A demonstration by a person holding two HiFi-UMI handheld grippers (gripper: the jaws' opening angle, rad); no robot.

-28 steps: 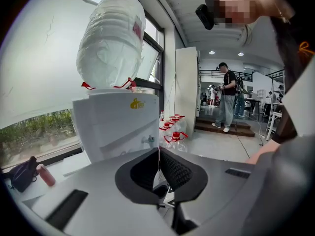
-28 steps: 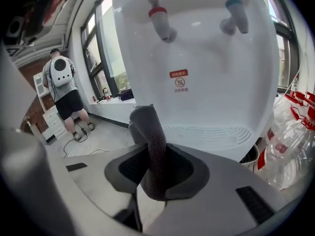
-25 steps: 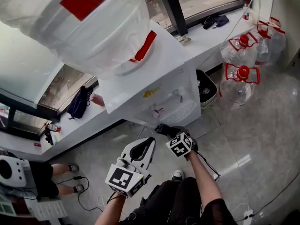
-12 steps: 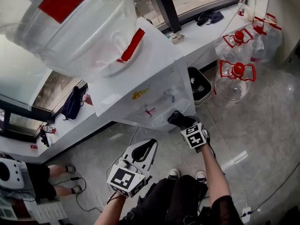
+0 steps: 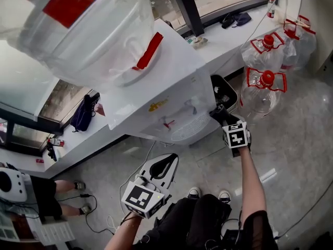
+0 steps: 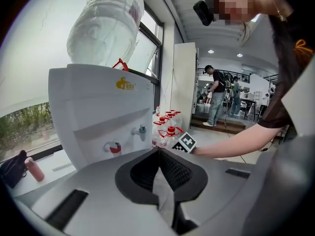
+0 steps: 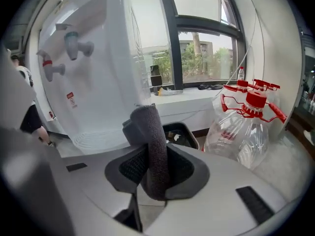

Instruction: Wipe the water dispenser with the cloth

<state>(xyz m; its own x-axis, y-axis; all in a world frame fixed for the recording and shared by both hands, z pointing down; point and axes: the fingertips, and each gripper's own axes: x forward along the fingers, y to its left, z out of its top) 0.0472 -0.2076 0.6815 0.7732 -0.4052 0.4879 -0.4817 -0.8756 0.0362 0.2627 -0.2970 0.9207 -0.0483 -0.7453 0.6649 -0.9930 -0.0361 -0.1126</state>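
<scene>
The white water dispenser (image 5: 171,95) carries a big clear upturned bottle (image 5: 83,25); its two taps (image 6: 140,130) sit above a round drip tray. My right gripper (image 5: 221,116) is shut on a folded dark grey cloth (image 5: 216,111) at the dispenser's front right corner, low down. In the right gripper view the cloth (image 7: 147,127) stands up between the jaws, right beside the dispenser's side wall (image 7: 93,73). My left gripper (image 5: 169,159) hangs lower, in front of the dispenser and apart from it, shut with nothing in it (image 6: 158,151).
Several clear water jugs with red caps (image 5: 263,90) stand on the floor to the right. A black bin (image 5: 225,95) sits between them and the dispenser. A white window ledge (image 5: 244,27) runs behind. A seated person (image 5: 47,197) is at lower left.
My right gripper with the cloth has moved right and up, from below the drip tray to the dispenser's front right corner. The left gripper has hardly moved.
</scene>
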